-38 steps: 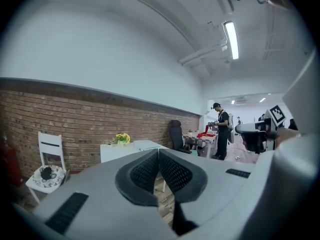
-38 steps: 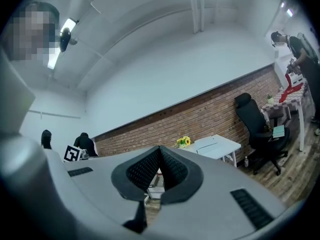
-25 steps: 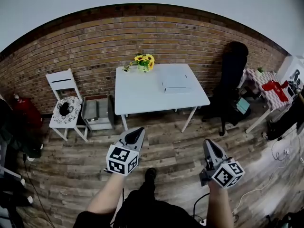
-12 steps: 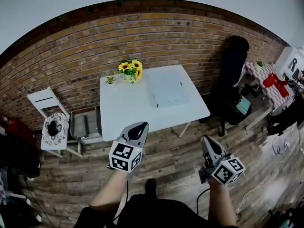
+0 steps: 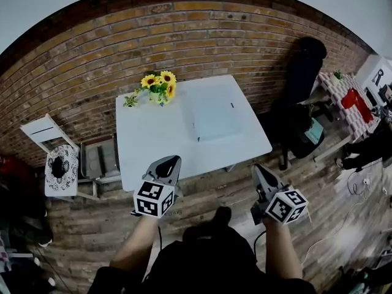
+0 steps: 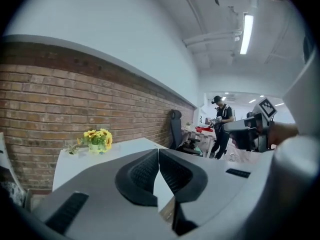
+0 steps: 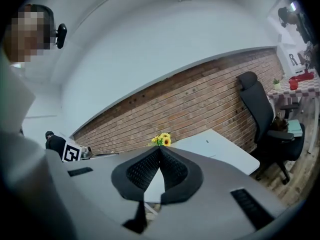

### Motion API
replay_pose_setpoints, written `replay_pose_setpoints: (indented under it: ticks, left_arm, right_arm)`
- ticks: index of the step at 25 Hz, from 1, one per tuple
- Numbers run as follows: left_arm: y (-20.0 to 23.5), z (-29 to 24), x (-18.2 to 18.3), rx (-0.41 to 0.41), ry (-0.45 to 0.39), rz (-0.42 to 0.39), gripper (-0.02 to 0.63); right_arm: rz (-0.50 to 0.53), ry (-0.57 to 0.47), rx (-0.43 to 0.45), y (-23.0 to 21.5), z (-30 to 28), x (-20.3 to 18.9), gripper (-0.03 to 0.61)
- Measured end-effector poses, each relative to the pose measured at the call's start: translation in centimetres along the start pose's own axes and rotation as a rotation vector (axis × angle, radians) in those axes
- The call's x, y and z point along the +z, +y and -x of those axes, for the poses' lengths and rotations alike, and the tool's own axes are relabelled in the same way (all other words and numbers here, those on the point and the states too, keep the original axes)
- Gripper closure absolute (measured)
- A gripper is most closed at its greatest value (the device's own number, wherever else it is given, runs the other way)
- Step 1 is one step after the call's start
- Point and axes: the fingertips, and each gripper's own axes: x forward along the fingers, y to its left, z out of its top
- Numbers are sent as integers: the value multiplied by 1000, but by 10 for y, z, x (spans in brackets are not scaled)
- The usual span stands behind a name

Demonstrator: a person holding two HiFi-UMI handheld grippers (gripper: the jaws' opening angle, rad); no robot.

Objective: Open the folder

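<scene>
Folder lies flat on the white table, well apart from my left gripper and right gripper — both squeezed tight on nothing — so I should step close and slip one under its cover.

My left gripper hides the near half of the table. In the head view, my body runs off the bottom edge.

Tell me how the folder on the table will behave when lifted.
The folder lies thin and flat, so it is probably light with a bendy cover. On the smooth white table it may slide when nudged rather than open.
</scene>
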Motion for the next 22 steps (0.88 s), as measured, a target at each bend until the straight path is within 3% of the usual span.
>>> replay_pose_setpoints:
  ticks: [5, 14, 18, 22]
  left_arm:
    - [29, -38, -2, 58, 9, 82, 594]
    - [23, -140, -8, 127, 112, 119, 594]
    - [2, -184, -21, 150, 179, 72, 595]
    - [-3, -216, -33, 197, 246, 13, 594]
  right_arm:
    - [-8, 39, 55, -31, -51, 9, 563]
    - [-86, 230, 140, -126, -138, -1, 563]
    - [-120, 359, 182, -163, -167, -23, 563]
    - [-119, 413, 233, -188, -188, -23, 563]
